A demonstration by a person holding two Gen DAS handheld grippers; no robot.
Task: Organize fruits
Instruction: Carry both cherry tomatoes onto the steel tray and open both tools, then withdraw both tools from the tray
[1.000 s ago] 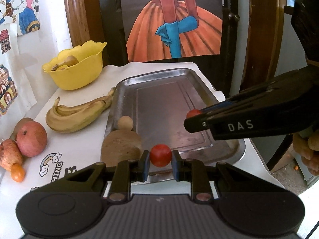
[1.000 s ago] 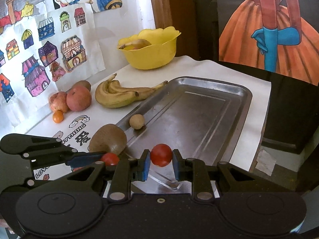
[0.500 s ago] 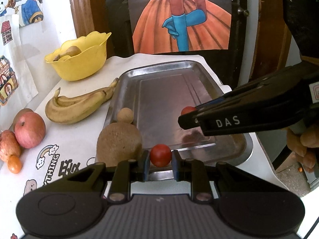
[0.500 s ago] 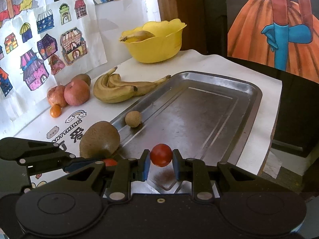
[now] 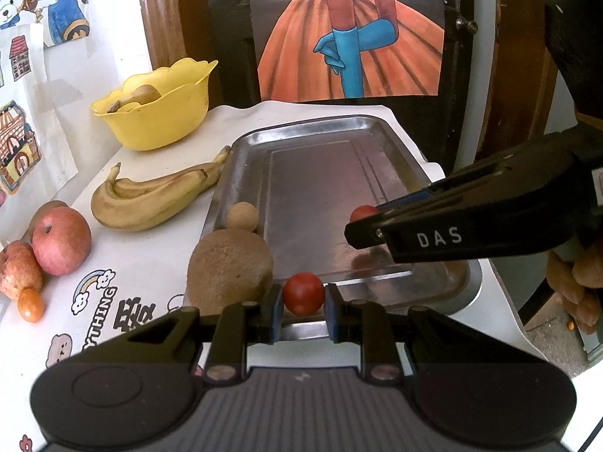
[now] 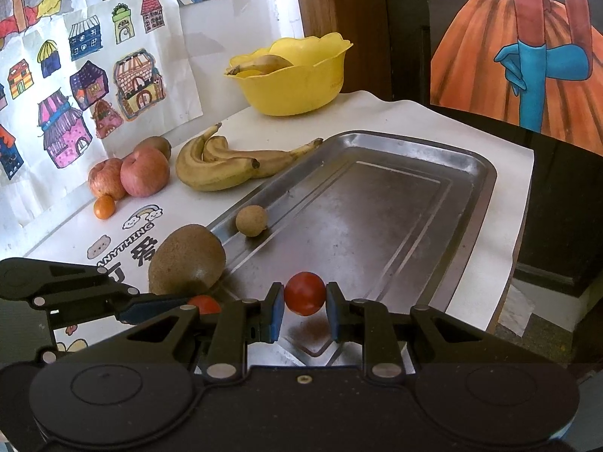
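Note:
My left gripper [image 5: 303, 299] is shut on a small red tomato [image 5: 303, 293], held just above the near rim of the steel tray [image 5: 324, 139]. Over the tray's near right part, my right gripper [image 6: 304, 301] is shut on a second red tomato [image 6: 304, 293]; the left wrist view shows that tomato [image 5: 363, 211] at the tip of the right gripper. The left gripper's tomato [image 6: 205, 304] peeks out at the lower left of the right wrist view. A small tan round fruit [image 6: 251, 220] lies inside the tray's left edge. A brown kiwi [image 6: 186, 260] rests against the tray's near left corner.
Bananas [image 6: 222, 165] lie left of the tray, with two apples [image 6: 145, 171], a kiwi and a tiny orange fruit [image 6: 104, 207] further left. A yellow bowl [image 6: 292, 83] holding a banana stands at the back. Drawings cover the left wall; the table ends right of the tray.
Both views have tilted a little, so the tray and fruits sit lower and the wall shows more. Both grippers still grip their tomatoes at about the same spots.

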